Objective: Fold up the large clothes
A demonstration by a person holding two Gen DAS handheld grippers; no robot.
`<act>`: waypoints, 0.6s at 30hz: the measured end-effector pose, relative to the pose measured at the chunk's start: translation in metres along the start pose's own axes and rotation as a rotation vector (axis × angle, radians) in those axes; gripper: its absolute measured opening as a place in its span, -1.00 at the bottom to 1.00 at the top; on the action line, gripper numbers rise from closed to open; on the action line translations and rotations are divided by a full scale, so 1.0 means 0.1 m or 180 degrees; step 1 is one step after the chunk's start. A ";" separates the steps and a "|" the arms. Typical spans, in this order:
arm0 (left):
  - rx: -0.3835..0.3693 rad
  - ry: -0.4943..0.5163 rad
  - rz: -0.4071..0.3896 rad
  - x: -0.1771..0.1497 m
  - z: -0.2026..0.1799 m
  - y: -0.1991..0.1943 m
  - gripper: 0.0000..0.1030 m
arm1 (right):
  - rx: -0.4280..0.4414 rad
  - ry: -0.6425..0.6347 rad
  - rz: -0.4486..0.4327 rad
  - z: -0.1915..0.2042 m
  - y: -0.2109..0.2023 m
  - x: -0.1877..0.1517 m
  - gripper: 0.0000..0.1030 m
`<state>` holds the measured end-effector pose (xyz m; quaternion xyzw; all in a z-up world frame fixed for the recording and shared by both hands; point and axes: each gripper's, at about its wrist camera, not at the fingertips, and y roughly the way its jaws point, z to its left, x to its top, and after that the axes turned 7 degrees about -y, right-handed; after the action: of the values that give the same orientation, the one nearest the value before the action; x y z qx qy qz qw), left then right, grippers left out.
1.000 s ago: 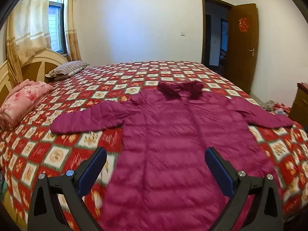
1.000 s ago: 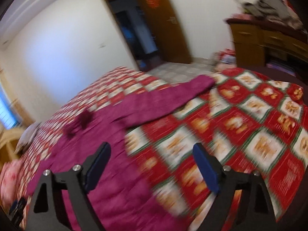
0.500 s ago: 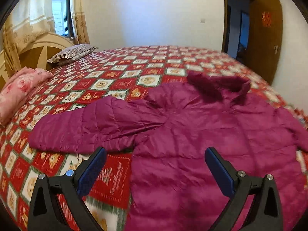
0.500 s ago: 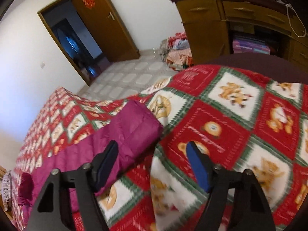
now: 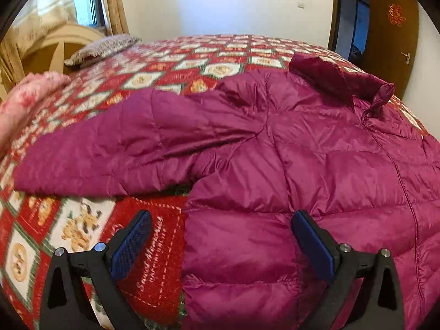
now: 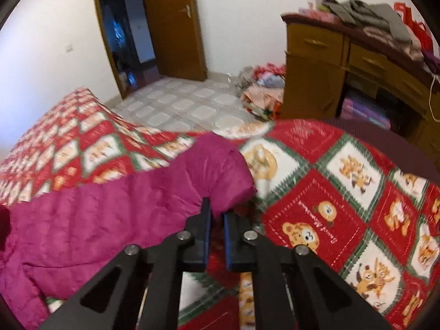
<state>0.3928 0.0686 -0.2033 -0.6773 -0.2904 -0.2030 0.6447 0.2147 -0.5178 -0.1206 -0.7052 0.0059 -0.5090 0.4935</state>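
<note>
Coat (image 5: 316,151), a big magenta puffer, lies spread flat on the red patterned bedspread (image 5: 82,228) with both sleeves out to the sides and its hood (image 5: 341,82) at the far end, so the folding has barely begun. Over on the right side, the right gripper (image 6: 217,220) has its fingers pressed together on the cuff of the right sleeve (image 6: 220,170), which sits near the bed's edge, close to the wooden dresser (image 6: 316,63). On the left, the left gripper (image 5: 220,236) hovers with its fingers wide apart over the coat's side, just below the armpit of the left sleeve (image 5: 104,148), gripping nothing. I'd say every fold is yet to come: both sleeves across the body, then the length doubled over
</note>
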 end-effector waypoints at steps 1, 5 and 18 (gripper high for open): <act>-0.0050 -0.0050 0.0036 0.00 0.03 0.02 0.98 | 0.0033 -0.0033 -0.0060 0.08 -0.05 0.04 -0.81; -0.0105 -0.0103 0.0021 -0.02 0.04 0.01 0.98 | 0.0325 -0.0410 -0.0404 0.61 -0.56 0.20 -0.81; -0.0252 -0.0212 -0.0049 -0.04 0.11 -0.02 0.98 | 0.1847 -0.1702 -0.0514 3.13 -1.48 -0.63 -0.81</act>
<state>0.3876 0.0788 -0.2055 -0.7065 -0.3087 -0.1966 0.6058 0.3371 -0.1936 -0.0599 -0.6424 -0.3221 -0.3252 0.6147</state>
